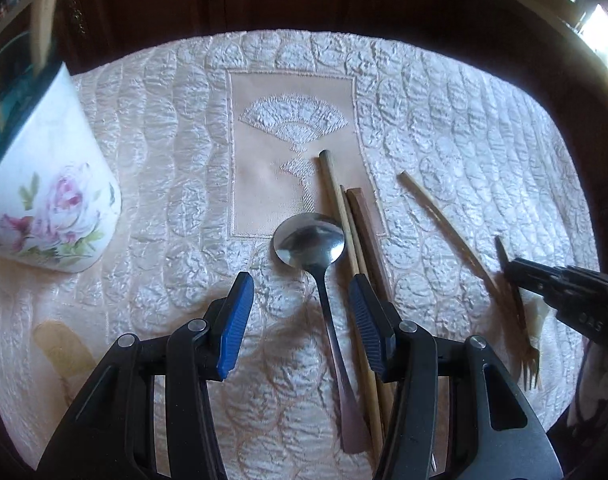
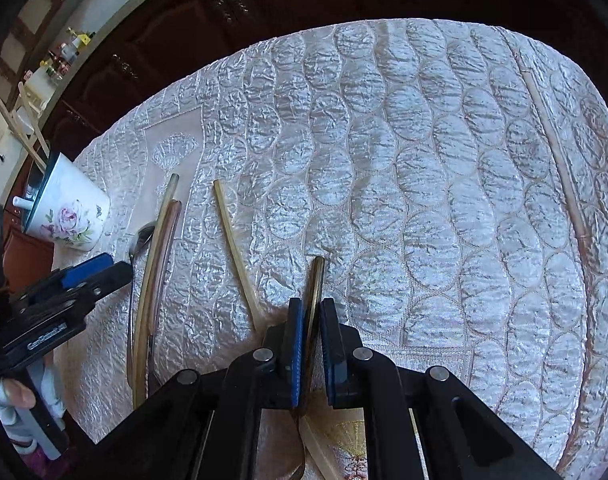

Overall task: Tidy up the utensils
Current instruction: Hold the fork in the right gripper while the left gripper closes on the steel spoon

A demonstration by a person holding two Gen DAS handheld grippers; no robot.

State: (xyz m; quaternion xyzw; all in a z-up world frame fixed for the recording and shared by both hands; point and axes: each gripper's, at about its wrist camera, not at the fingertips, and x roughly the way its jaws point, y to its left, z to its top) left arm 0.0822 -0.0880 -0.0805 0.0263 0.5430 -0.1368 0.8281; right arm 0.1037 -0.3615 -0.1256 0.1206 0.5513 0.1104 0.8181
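Left tool [image 1: 300, 292] wide open, holding nothing, blue pads either side of the spoon [image 1: 310, 240] handle just above the surface [image 1: 464, 120], which is covered with a quilted white cloth. Spoon lies bowl away from the camera, handle running back between the jaws. Touching the spoon's right side: two chopsticks [image 1: 352, 240], one pale, one dark brown, lying parallel. Further right of the spoon, well apart, a thin pale stick [image 1: 444, 216] lies diagonal. Right tool [image 2: 312, 312] nearly closed on a dark fork [image 1: 512, 280]; the handle sticks out past the pads in the right wrist view, tines show below the tool in the left wrist view, whether the pads press it cannot be told. Left of the spoon, well apart, a white floral cup [image 1: 52, 184] holds pale sticks. One more long stick [image 2: 556, 160] lies far right near the surface edge
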